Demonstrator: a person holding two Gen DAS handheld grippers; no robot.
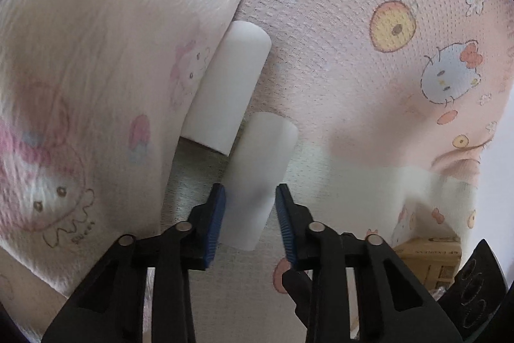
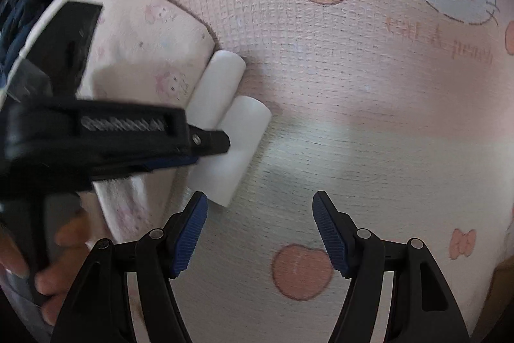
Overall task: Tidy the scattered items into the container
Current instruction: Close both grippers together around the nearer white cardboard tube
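On a pink sheet [image 1: 337, 21] with cartoon cats and fruit: 2 white rolls lying flat, side by side, ends a bit out of line. Far white roll [image 1: 228, 85] tucked against the edge of a folded pink cloth [image 1: 96, 69]. Near white roll [image 1: 257, 150] touching the far one along its side, lying right between the 2 blue pads of the left hand-held gripper [image 1: 250, 187]. Pads partly closed in, 1 on each side of the roll and very close to it. Cannot tell if squeezing or just beside.

Seen from the right wrist, reaching in from the left over the folded cloth, tip down at the near roll, with a hand [image 2: 54, 249] wrapped round the handle.

Right hand-held gripper [image 2: 260, 193] spread fairly wide, nothing between its pads, hanging over bare sheet just right of the near roll, above a printed red apple. Its left pad near the roll's end but apart from it.

Low in the right corner of the left wrist view, part of a tan box [image 1: 430, 256], past the sheet's edge.
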